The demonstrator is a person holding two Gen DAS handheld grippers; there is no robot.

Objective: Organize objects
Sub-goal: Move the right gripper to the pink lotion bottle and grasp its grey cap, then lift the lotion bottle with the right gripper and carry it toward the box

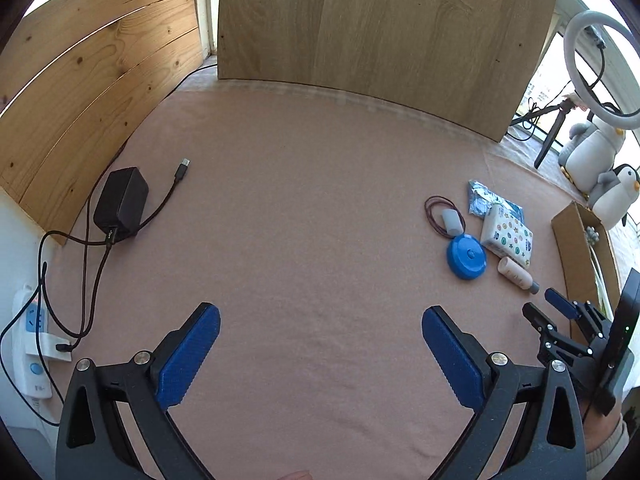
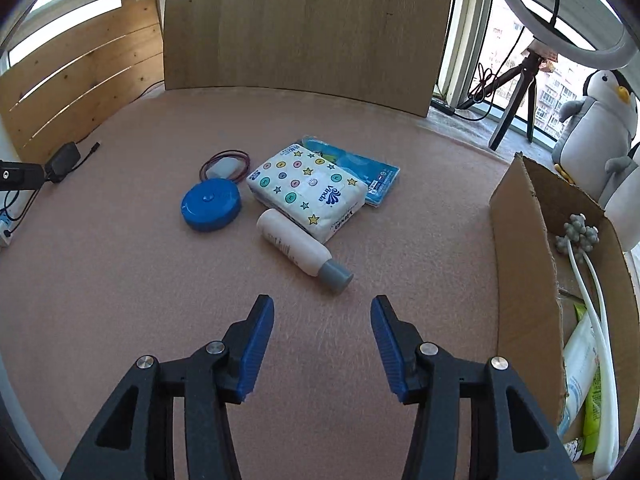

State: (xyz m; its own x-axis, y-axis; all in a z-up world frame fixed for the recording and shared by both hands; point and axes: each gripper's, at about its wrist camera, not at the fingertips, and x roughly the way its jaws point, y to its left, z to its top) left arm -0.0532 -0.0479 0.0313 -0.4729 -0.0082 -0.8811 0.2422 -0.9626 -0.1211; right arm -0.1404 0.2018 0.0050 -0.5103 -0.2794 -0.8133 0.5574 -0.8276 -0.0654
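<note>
White plastic bottle with grey cap (image 2: 296, 246) lying on desk: light, rigid, rolls easily; grip mid-body. Right claw (image 2: 322, 344) part-open, empty; left claw (image 1: 320, 356) wide, empty.

Matt pink felt-like table cover (image 2: 120, 280); corrugated cardboard box (image 2: 520, 240); glossy plastic bottle (image 2: 292, 246); wood-grain back panel (image 2: 304, 24).
</note>
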